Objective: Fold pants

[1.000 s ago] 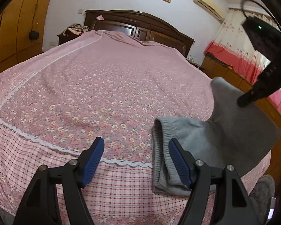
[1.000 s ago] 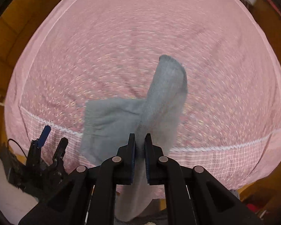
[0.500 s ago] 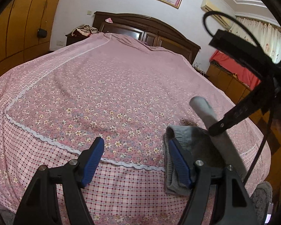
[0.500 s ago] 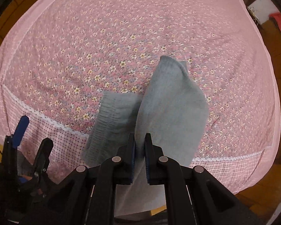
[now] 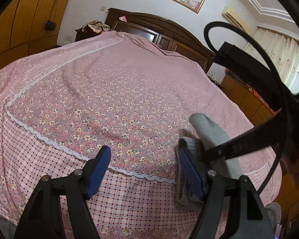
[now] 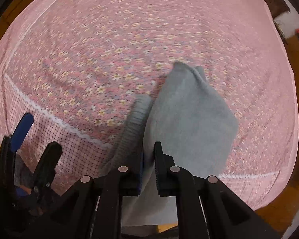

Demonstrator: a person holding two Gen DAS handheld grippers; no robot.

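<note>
Grey pants (image 6: pixel 189 119) on pink floral, checked-border bedspread (image 5: pixel 109 91)

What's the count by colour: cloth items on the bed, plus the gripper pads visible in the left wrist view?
Grey pants: 1
Pink floral bedspread: 1
Blue pads: 2
Total: 4

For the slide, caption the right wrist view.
Right gripper, jaws just opening, grey pants between them over floral bedspread.
</note>
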